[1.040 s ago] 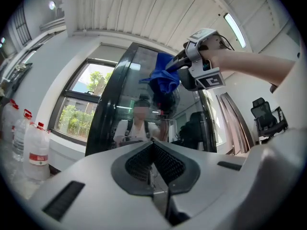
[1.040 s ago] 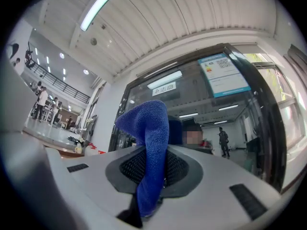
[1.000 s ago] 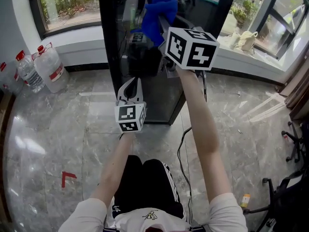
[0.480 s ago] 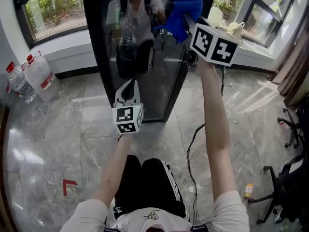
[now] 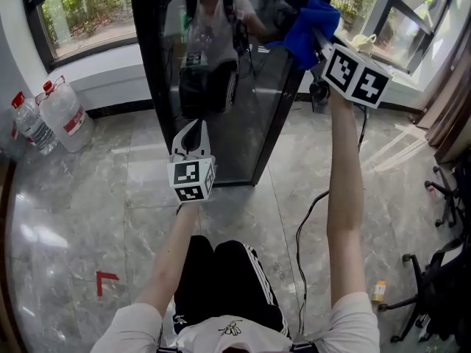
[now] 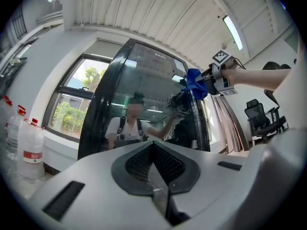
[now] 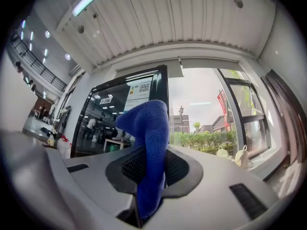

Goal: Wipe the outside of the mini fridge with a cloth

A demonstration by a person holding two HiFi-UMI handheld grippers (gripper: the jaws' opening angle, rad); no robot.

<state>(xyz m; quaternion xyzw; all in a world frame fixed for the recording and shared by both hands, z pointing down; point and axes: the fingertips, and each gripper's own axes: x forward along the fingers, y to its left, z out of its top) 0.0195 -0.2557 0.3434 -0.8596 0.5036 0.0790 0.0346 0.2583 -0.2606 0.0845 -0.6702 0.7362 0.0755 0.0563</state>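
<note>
1. The right hand-held gripper (image 5: 324,37) is at the upper right of the head view. Its jaws are clamped tight on a fold of the bright blue knitted cloth (image 5: 307,28), and the rest of the cloth bunches out ahead of them.
2. The tall black glass-fronted mini fridge (image 5: 243,101) fills the upper centre of that view. The cloth sits at its upper right front edge, though I cannot tell whether it actually presses on the surface.
3. The left hand-held gripper (image 5: 193,138) hangs mid-frame. Its jaws are closed together with nothing between them, and it points at the glass door.
4. Likely risks:
   - Only a narrow fold is pinched, so dragging it over the fridge's sharp corner could pull the cloth free.
   - If the loose bunch flops aside, the hard jaw tips could knock or scratch the glass.
   - The thin black cable (image 5: 303,219) trails across the grey marbled floor (image 5: 88,219) at centre right, so a step sideways could snag it.
</note>
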